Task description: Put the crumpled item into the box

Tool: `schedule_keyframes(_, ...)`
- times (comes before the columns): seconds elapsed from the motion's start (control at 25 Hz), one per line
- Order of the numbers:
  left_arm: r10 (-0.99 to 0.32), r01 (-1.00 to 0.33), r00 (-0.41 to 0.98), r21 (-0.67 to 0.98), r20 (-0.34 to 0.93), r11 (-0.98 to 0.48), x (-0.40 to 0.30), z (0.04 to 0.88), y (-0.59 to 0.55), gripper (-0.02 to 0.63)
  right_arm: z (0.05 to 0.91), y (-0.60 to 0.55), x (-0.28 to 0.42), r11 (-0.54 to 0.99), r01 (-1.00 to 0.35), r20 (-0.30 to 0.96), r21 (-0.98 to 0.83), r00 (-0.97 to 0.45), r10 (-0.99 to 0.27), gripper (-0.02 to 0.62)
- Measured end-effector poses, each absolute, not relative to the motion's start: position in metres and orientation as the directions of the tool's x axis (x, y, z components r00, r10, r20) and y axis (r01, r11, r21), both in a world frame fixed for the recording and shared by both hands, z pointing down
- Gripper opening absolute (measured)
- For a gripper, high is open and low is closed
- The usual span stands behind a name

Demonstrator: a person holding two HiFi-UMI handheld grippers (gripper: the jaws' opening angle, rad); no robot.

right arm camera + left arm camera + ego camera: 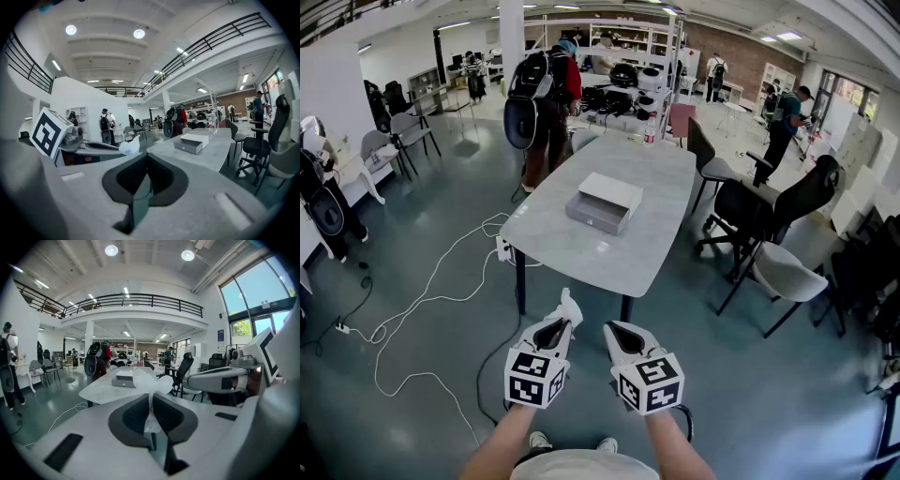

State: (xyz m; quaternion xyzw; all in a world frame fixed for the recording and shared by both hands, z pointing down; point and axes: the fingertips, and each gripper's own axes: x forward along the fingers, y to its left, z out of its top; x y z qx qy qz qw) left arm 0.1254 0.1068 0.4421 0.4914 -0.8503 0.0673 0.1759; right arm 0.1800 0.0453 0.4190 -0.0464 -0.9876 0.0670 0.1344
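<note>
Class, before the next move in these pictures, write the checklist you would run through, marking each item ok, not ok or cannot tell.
1. Crumpled white item gripped by left claw: ok.
2. Right claw free: ok, shut on nothing.
3. Box within reach: not ok, it sits on the table farther ahead.
4. Box open for the item: cannot tell.
5. Floor cables off the walking path: cannot tell.

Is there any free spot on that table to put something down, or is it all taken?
Mostly free. The table holds the box mid-top and a bottle at the far end. Bare stretches: between box and near edge, and between box and bottle. Crowded: chairs along its right side.
</note>
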Motion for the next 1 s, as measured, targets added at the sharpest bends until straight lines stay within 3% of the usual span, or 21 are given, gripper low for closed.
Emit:
schedule_keyframes(0.64, -0.774, -0.828, -0.494, 0.057, 0.396, 0.558, 0.131, 0.453, 0.088, 0.029, 0.437, 0.023, 0.181, 0.967, 0.143, 0.258, -0.213, -0.946, 0.196, 0.005)
schedule_keyframes(1.0, -0.796, -0.845, -0.450, 0.095, 0.404, 0.526, 0.077, 0.464, 0.075, 0.029, 0.444, 0.013, 0.133, 0.974, 0.095, 0.289, -0.204, -0.945, 0.153, 0.005)
